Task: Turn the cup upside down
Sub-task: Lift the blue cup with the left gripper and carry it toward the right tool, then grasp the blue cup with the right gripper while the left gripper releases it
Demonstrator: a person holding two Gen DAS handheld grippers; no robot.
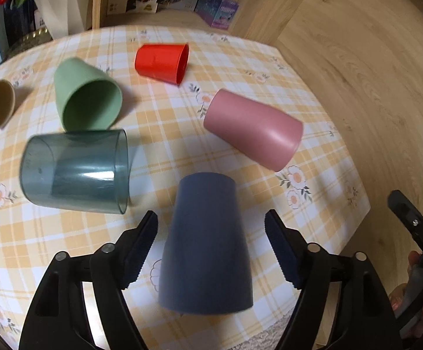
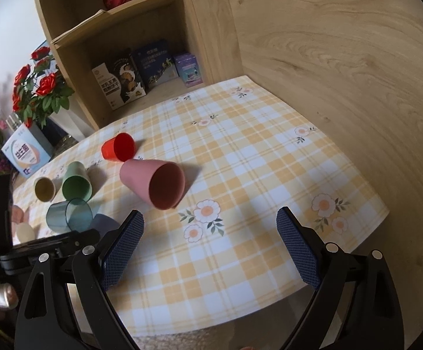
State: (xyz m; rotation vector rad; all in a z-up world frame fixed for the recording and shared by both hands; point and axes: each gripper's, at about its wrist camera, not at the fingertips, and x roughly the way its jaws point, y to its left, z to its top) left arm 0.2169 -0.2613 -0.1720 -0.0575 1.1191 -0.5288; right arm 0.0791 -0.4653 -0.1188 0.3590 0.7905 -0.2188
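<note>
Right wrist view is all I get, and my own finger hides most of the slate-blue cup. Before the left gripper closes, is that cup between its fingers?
Observer: Yes. The slate-blue cup sits between the fingers of the left gripper, which is open.
Operator: Are the pads touching it?
Observer: No. The checked tablecloth shows between each pad and the cup's wall.
Operator: Which end faces the gripper?
Observer: The wider end is nearer. The narrow closed base points away. I cannot tell whether it lies on its side or stands mouth down.
</note>
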